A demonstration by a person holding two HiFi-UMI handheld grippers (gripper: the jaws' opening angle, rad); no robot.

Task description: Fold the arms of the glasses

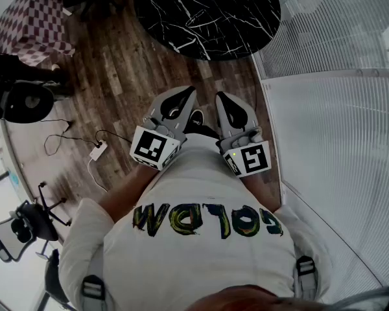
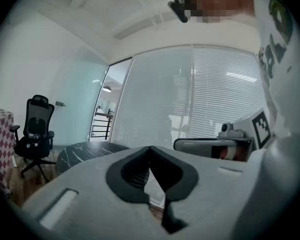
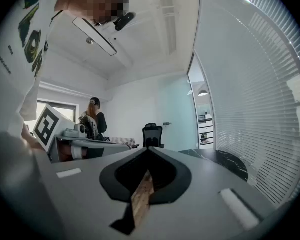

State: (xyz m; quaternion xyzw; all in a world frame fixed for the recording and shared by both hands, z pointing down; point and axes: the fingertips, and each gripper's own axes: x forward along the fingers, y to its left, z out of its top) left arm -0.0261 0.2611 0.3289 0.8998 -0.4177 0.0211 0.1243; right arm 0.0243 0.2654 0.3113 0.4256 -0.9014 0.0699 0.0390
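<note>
Grippers side by side over floor (image 1: 117,76).
L gripper (image 1: 185,92) & R gripper (image 1: 222,98): jaws clenched, nothing in them; table (image 1: 207,11) just ahead.

No view shows glasses. left gripper (image 1: 181,102), right gripper (image 1: 227,107): grey, marker cube on each, side by side, just apart, near person's white shirt (image 1: 194,186), roughly level, tips toward far black marble table (image 1: 207,11). Both jaw pairs together, nothing between.
</note>
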